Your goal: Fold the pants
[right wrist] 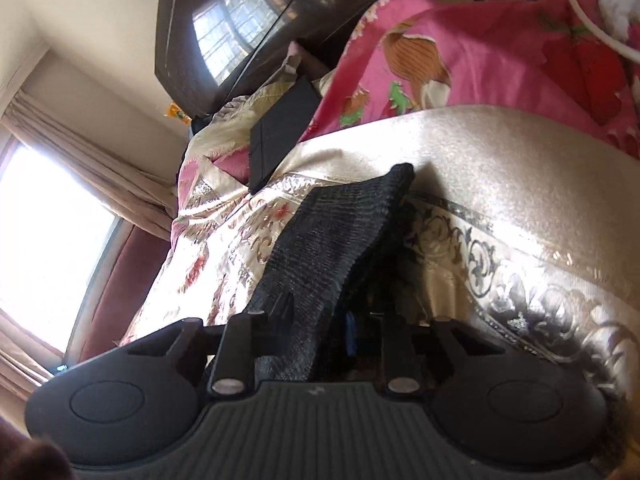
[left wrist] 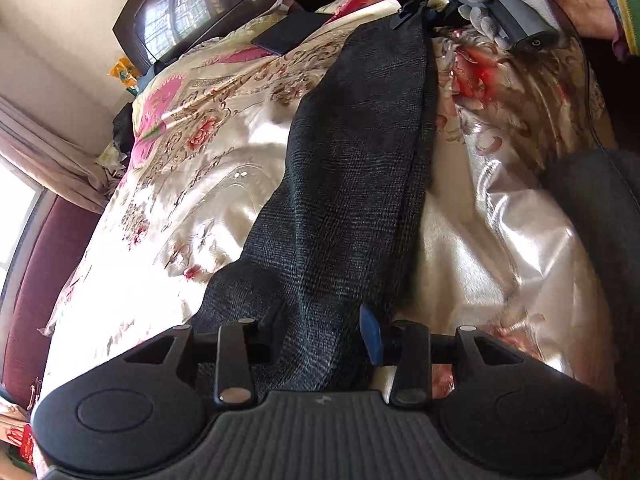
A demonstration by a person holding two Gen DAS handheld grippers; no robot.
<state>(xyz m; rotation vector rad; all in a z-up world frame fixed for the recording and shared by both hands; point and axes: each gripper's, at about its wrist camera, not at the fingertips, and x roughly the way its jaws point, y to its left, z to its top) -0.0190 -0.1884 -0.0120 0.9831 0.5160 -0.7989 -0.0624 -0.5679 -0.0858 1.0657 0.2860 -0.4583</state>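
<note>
Here, the left gripper (left wrist: 324,330) was clenched on one end of the dark pants (left wrist: 352,168), the cloth bunched between a black finger and a blue-padded one. The right gripper (right wrist: 320,320) gripped the other end, its fingers closed on a thick fold of the same woven fabric. In the left wrist view, the right gripper (left wrist: 416,4) showed at the far end of the garment, pinching its corner, with a gloved hand (left wrist: 486,4) wrapped round the handle.

Between the two grippers the pants ran as one long, narrow strip, doubled lengthwise and stretched over the floral satin bedspread (left wrist: 192,184). Part of the strip lay on the bedspread; near each gripper it rose slightly off it.

Beyond the pants, toward the head of the bedspread, a flat dark rectangular object (right wrist: 278,128) lay partly on a pink patterned quilt (right wrist: 480,60). Past that stood a glossy dark headboard (right wrist: 256,20) that reflected a window. To the side of the bedspread, away from the pants, hung beige curtains (right wrist: 80,160) beside a bright window (right wrist: 44,232).
</note>
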